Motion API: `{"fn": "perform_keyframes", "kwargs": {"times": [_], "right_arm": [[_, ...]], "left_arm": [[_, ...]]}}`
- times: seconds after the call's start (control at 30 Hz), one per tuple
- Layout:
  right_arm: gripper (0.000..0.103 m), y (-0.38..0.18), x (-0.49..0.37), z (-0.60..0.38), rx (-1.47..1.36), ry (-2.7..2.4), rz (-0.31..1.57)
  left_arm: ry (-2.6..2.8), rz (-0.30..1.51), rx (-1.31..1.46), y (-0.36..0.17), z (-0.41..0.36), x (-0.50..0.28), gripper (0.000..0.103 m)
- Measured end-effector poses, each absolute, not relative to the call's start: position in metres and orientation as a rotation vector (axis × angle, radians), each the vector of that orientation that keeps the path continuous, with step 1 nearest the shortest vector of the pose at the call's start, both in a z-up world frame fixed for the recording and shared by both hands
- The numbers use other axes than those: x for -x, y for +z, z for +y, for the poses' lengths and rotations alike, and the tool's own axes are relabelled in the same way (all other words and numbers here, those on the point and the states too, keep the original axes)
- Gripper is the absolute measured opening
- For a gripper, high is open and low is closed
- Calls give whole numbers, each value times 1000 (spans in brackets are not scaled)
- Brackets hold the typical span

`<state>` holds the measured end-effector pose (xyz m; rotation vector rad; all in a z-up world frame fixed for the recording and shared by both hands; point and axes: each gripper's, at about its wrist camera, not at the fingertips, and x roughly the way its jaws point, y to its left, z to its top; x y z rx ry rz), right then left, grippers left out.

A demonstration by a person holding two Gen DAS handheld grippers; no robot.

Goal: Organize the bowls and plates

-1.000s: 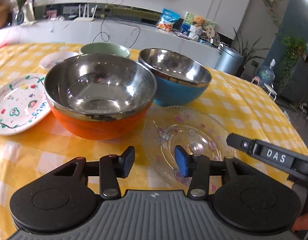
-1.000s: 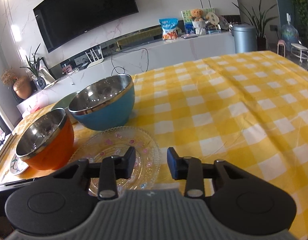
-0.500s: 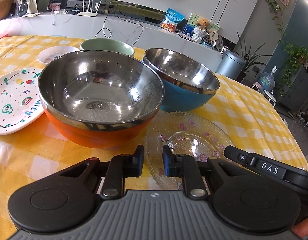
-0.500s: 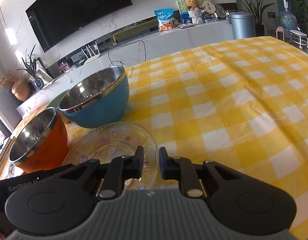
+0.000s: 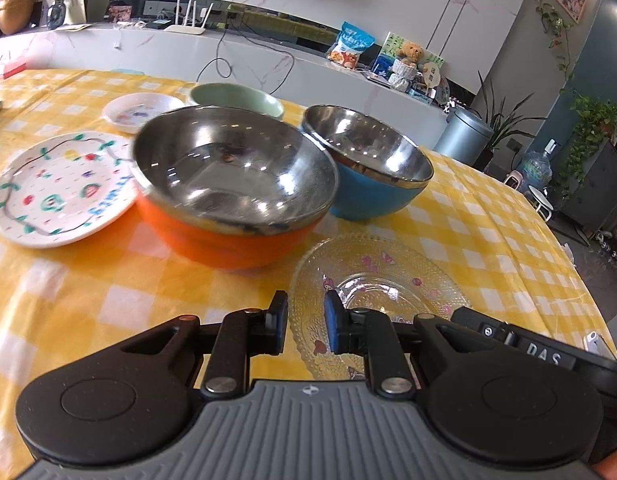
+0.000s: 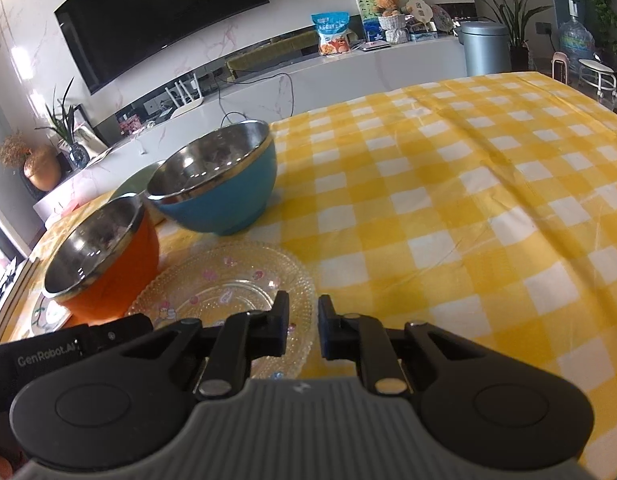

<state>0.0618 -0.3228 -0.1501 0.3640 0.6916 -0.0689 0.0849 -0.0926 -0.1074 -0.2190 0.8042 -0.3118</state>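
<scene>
Nothing is stacked yet: bowls and plates lie apart across the tabletop [image 5: 88,288]. Both claws, left claw [image 5: 305,328] and right claw [image 6: 302,330], are nearly together and empty, low in frame over the glass plate [image 5: 382,280].

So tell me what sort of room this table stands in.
Most likely a home living and dining room: a wall-mounted television hangs over a long white media console, houseplants stand about, and the table's yellow checked tablecloth carries bowls and plates.
</scene>
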Motion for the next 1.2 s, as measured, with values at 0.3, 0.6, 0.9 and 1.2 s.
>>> {"fn": "perform_keyframes", "kwargs": {"times": [0.3,0.6,0.9,1.2], "right_arm": [[13,-140,-27,-279,-334,7,714],[13,-135,-15,-221,-298,114,745],[13,-134,-22,-174,-244,177,766],[13,-139,-35,-159,-225,181,793]], "left_arm": [[-249,798,233,-93,-46,-57,21],[-169,792,290,-89,14,-39,21],[-101,791,359,-96,60,-36,21],[-73,804,397,-106,73,-39,21]]}}
